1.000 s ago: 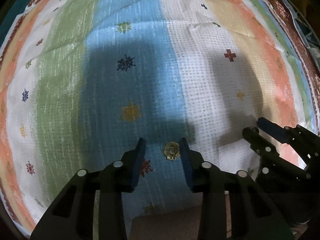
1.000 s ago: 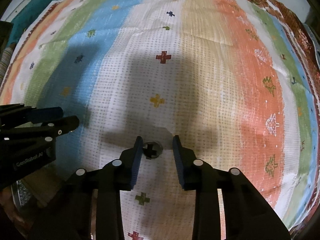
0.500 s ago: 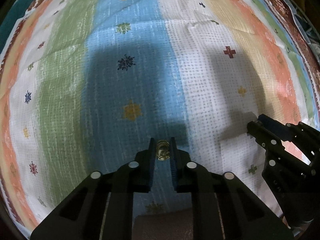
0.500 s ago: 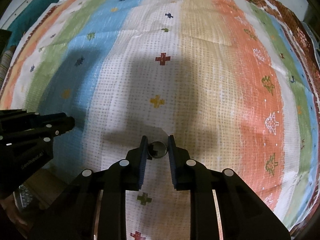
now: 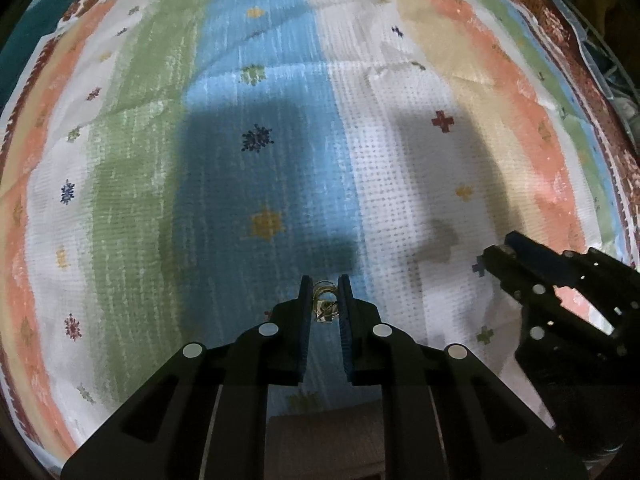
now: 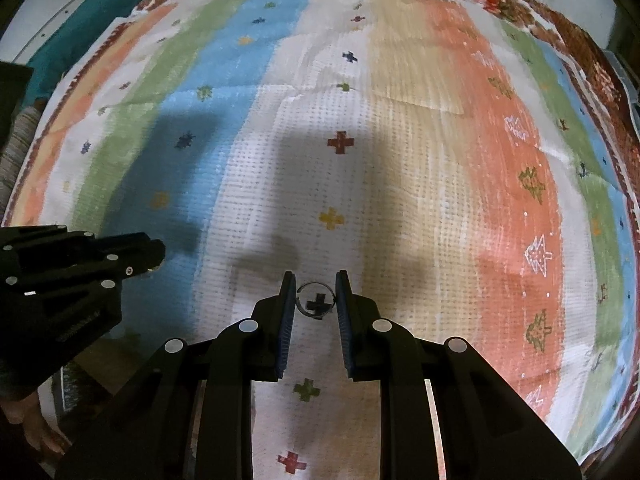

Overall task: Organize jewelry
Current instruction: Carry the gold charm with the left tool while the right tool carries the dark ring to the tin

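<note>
Two black two-finger tools work over one broad woven cloth (image 5: 280, 152) striped in green, blue, white, beige and orange, dotted with small stitched crosses and flower motifs, creased in places and edged by a dark red patterned border. Teal fabric (image 6: 100, 12) shows past its far left edge. Square shadows fall across the blue and white stripes.

Reaching forward along the blue stripe, the left tool (image 5: 325, 300) has its blue-lined fingers (image 5: 305, 312) drawn in to a narrow gap, pinching a small gold-coloured ring (image 5: 326, 300) with an ornate top between the tips. Beside it, over the white stripe, the right tool (image 6: 316, 298) points the same way, its ridged blue pads (image 6: 286, 320) closed against the sides of a thin silver-coloured ring (image 6: 316, 300), a plain open band through which a dark cross motif shows. Whether either ring touches the cloth cannot be told. Each tool appears at the other camera's edge, near but apart.
</note>
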